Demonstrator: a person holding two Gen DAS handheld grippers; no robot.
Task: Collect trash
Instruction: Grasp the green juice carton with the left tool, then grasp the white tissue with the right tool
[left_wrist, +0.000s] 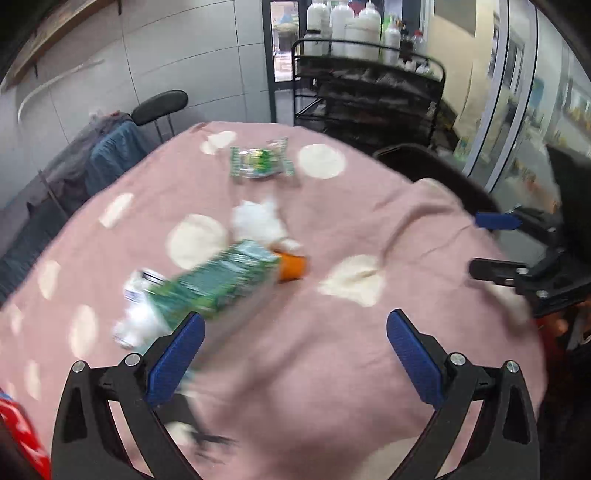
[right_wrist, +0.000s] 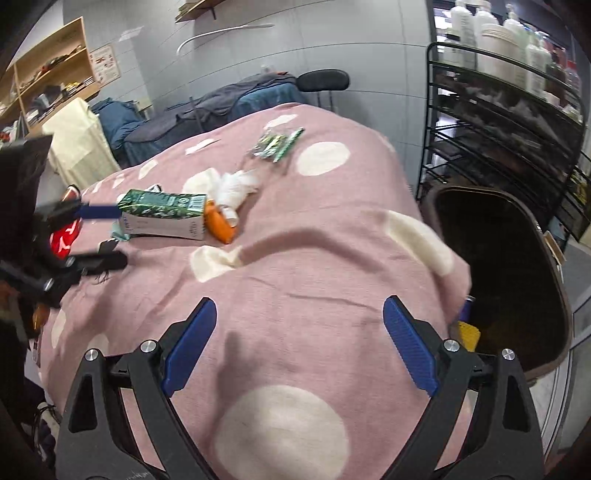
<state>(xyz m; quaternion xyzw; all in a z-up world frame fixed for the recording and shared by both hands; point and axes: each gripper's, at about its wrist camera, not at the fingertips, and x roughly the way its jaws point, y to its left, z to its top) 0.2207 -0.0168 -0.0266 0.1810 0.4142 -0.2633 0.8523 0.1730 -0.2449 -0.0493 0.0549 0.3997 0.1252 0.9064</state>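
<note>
Trash lies on a pink cloth with cream dots (left_wrist: 332, 206) (right_wrist: 332, 229). A green drink carton (left_wrist: 218, 284) (right_wrist: 162, 214) lies on its side, blurred in the left wrist view. An orange piece (left_wrist: 291, 267) (right_wrist: 219, 223) touches its end, beside a crumpled white tissue (left_wrist: 258, 221) (right_wrist: 236, 188). Farther back lies a green wrapper (left_wrist: 260, 164) (right_wrist: 277, 142). My left gripper (left_wrist: 295, 350) (right_wrist: 122, 236) is open, its left pad at the carton's near end. My right gripper (right_wrist: 299, 343) (left_wrist: 474, 243) is open over bare cloth, holding nothing.
A dark bin (right_wrist: 554, 280) (left_wrist: 424, 162) stands at the table's right edge, with a yellow item (right_wrist: 469, 332) inside. A black wire rack (right_wrist: 498, 110) (left_wrist: 369, 92) with bottles stands behind it. A red object (right_wrist: 66, 236) (left_wrist: 18, 424) sits near the left gripper. A chair with clothes (right_wrist: 258, 92) is beyond.
</note>
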